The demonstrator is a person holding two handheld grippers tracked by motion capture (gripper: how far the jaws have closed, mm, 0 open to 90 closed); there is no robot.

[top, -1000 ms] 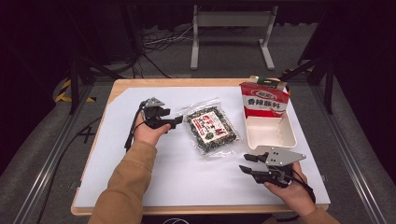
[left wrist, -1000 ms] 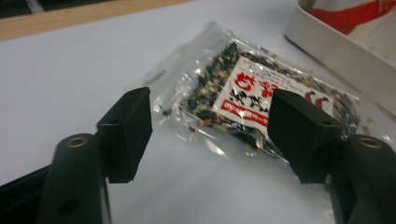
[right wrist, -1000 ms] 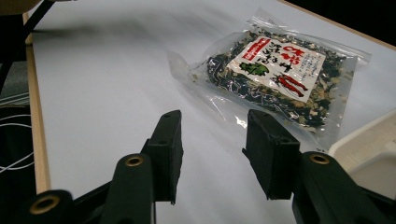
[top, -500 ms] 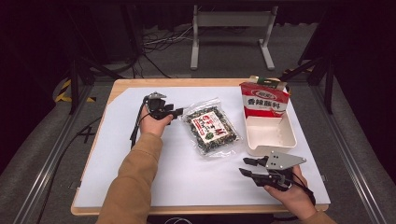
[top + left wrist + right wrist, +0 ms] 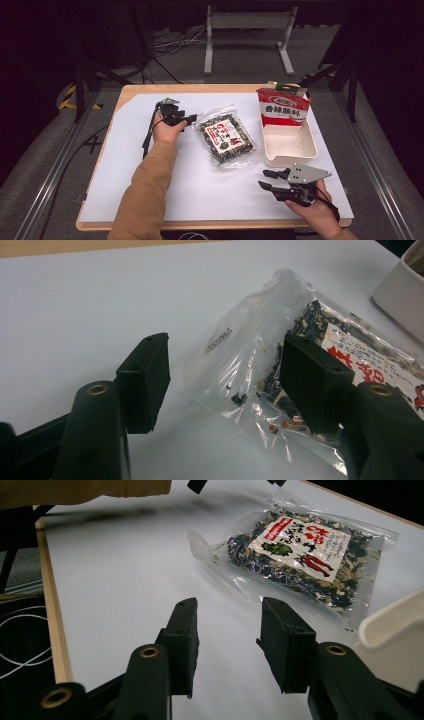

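The clear snack bag (image 5: 227,139) is lying flat near the middle of the desk (image 5: 125,165), a bit toward the far edge, with a white tray (image 5: 290,145) just to its right and a red-and-white carton (image 5: 283,106) standing in the tray's far end.

The left tool (image 5: 187,119) is right at the bag's upper-left corner with its jaws wide apart and nothing in them. In the left gripper view that corner sits in the gap, though I can't tell if a pad is actually touching the plastic. The right tool (image 5: 270,180) hovers near the desk's near-right corner, also spread open and empty, well apart from the bag.

My take on handling:
- It looks light and floppy, thin crinkly film with loose dried bits inside, so it'll sag if lifted from one end.
- The film is probably slippery, and a pinch on the filled middle would likely just crush the contents.
- The best hold is probably the flat, mostly empty strip along the top edge or that corner, where the film is doubled and a tool can bite without squashing anything.
- Since it lies flat, the lower jaw would need to slide under the edge first.
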